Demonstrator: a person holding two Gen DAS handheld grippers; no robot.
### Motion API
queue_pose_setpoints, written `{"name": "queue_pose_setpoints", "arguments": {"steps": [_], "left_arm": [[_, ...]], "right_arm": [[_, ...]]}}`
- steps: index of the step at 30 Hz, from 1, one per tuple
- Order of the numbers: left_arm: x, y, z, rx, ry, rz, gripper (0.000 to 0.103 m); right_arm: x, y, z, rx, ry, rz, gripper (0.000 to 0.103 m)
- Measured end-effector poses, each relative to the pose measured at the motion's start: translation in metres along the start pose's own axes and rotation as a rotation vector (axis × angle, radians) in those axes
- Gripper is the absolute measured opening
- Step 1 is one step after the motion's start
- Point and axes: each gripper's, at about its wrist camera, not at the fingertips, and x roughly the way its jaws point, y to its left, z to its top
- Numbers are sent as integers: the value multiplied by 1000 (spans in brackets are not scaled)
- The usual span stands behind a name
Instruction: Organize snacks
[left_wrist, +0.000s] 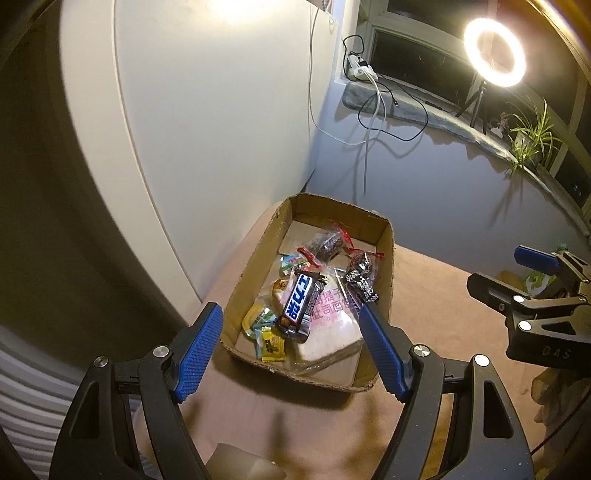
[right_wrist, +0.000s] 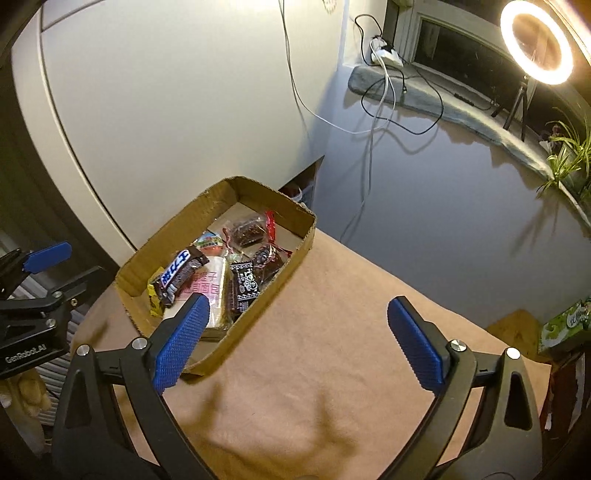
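Note:
A shallow cardboard box (left_wrist: 251, 273) (right_wrist: 295, 254) sits on a tan table. It holds several snacks: a brown and blue chocolate bar (left_wrist: 301, 304) (right_wrist: 179, 273), a wrapped bread slice (left_wrist: 332, 332) (right_wrist: 212, 295), a small yellow packet (left_wrist: 273, 345), a black patterned packet (left_wrist: 360, 282) (right_wrist: 243, 288) and clear red-edged packs of dark dried fruit (left_wrist: 327, 242) (right_wrist: 247, 229). My left gripper (left_wrist: 291, 350) is open and empty, above the box's near end. My right gripper (right_wrist: 295, 339) is open and empty, over the bare table right of the box.
A tan table (right_wrist: 332, 332) bears the box. A white curved wall panel (left_wrist: 203, 129) stands behind it. A lit ring light (left_wrist: 495, 51) on a tripod, cables and a plant (left_wrist: 532, 136) sit on the window ledge. A green box (right_wrist: 565, 325) lies at far right.

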Motion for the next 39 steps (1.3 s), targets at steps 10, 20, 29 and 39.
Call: {"name": "queue_pose_setpoints", "arguments": {"steps": [10, 20, 29, 39], "left_arm": [[-11, -5, -1, 5, -23, 13, 76], [-12, -8, -2, 9, -26, 15, 76], [-13, -7, -2, 9, -26, 15, 76], [-14, -9, -2, 10, -29, 17, 77]], "right_arm": [[-11, 6, 0, -18, -21, -1, 99], [-13, 3, -1, -9, -16, 4, 99], [-11, 5, -1, -7, -12, 3, 99], [-10, 5, -2, -8, -13, 10, 99]]}}
